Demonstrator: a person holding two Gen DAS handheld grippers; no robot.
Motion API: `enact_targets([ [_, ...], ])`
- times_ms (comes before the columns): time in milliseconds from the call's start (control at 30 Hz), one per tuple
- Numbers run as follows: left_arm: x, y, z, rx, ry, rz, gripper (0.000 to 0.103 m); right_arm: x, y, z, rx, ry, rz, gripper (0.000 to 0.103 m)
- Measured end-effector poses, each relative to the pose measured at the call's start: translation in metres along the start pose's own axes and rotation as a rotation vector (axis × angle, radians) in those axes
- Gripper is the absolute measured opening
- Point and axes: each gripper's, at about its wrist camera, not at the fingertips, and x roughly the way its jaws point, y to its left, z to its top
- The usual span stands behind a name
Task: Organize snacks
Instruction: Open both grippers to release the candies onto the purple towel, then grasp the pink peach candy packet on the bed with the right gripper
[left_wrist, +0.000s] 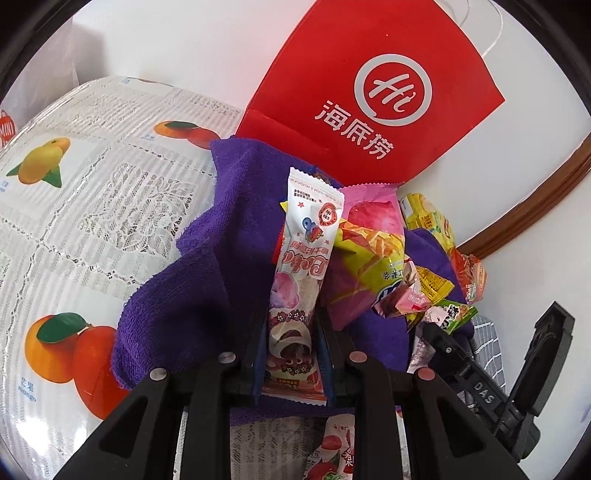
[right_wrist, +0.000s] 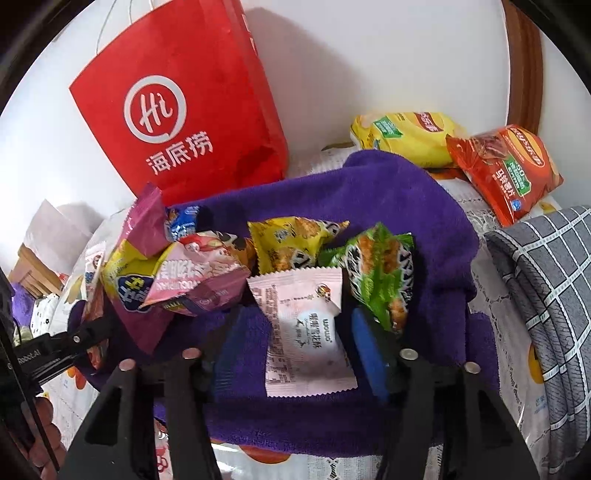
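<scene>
My left gripper (left_wrist: 291, 325) is shut on the lower part of a long white-and-pink snack packet (left_wrist: 306, 236), which stands up over a purple towel (left_wrist: 207, 266). In the right wrist view my right gripper (right_wrist: 295, 325) is open, and a pale pink packet (right_wrist: 295, 291) lies flat on the purple towel (right_wrist: 388, 206) between its blue pads, with a gap on the left side. A green packet (right_wrist: 380, 273) and a yellow packet (right_wrist: 291, 240) lie just beyond it. To their left is a pink-and-yellow bag (right_wrist: 140, 266) among several other snacks.
A red paper bag (right_wrist: 184, 110) stands against the white wall behind the towel. A yellow chip bag (right_wrist: 406, 136) and an orange-red one (right_wrist: 506, 173) lie at the back right. A grey checked cloth (right_wrist: 546, 288) is on the right. A fruit-print tablecloth (left_wrist: 74, 221) covers the table.
</scene>
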Motion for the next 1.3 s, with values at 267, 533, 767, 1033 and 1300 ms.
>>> enact_targets([
  [267, -0.002, -0.003, 0.0, 0.016, 0.009, 0.01, 0.038, -0.015, -0.003, 0.003, 0.03, -0.06, 0.033, 0.069],
  [533, -0.017, -0.01, 0.001, 0.055, -0.056, 0.029, 0.063, -0.025, -0.008, 0.003, 0.079, -0.11, 0.085, 0.071],
  [767, -0.026, -0.013, 0.003, 0.072, -0.103, 0.057, 0.065, -0.044, 0.009, 0.001, 0.032, -0.127, 0.103, 0.071],
  [1033, -0.03, -0.014, 0.003, 0.067, -0.107, 0.055, 0.065, -0.068, 0.033, -0.024, -0.067, -0.131, 0.156, 0.071],
  [1300, -0.034, -0.015, 0.005, 0.058, -0.106, 0.042, 0.065, -0.058, 0.035, -0.085, -0.152, 0.059, 0.189, 0.071],
])
